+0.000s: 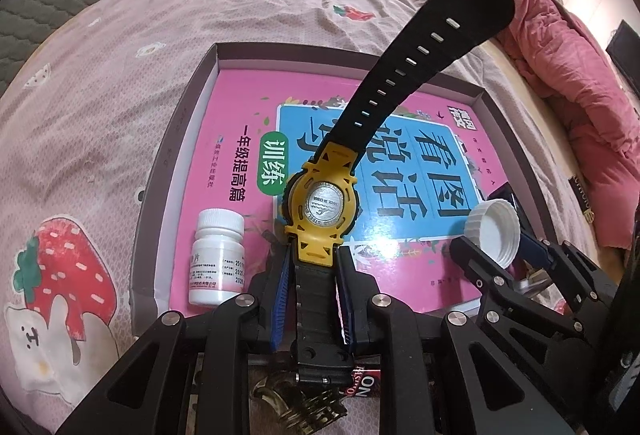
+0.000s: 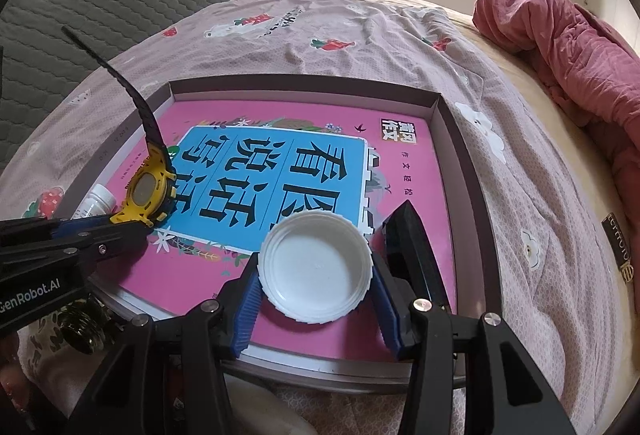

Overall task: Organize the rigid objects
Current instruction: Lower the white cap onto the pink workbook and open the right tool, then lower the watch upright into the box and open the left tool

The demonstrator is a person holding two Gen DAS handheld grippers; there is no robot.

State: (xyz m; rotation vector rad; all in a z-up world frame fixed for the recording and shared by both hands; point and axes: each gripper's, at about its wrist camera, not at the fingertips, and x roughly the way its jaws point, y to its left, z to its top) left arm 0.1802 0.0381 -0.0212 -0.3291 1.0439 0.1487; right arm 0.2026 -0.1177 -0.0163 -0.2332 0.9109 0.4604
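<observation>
From the left wrist, the left gripper is clamped on the lower strap of a watch, its blue ribbed pads pressing the black band from both sides. The watch stands with its long axis running up and away, its perforated strap rising over the far wall of the tray; the yellow case shows its round metal back. Inside the tray, a glossy pink book covers the floor, and a white pill bottle lies just left of the watch.

From the right wrist, the right gripper grips a white ridged cap by its rim, hollow side facing the camera, above the tray's near edge. A black wedge-shaped block lies just right of the cap; the tray's far half is open book cover.
</observation>
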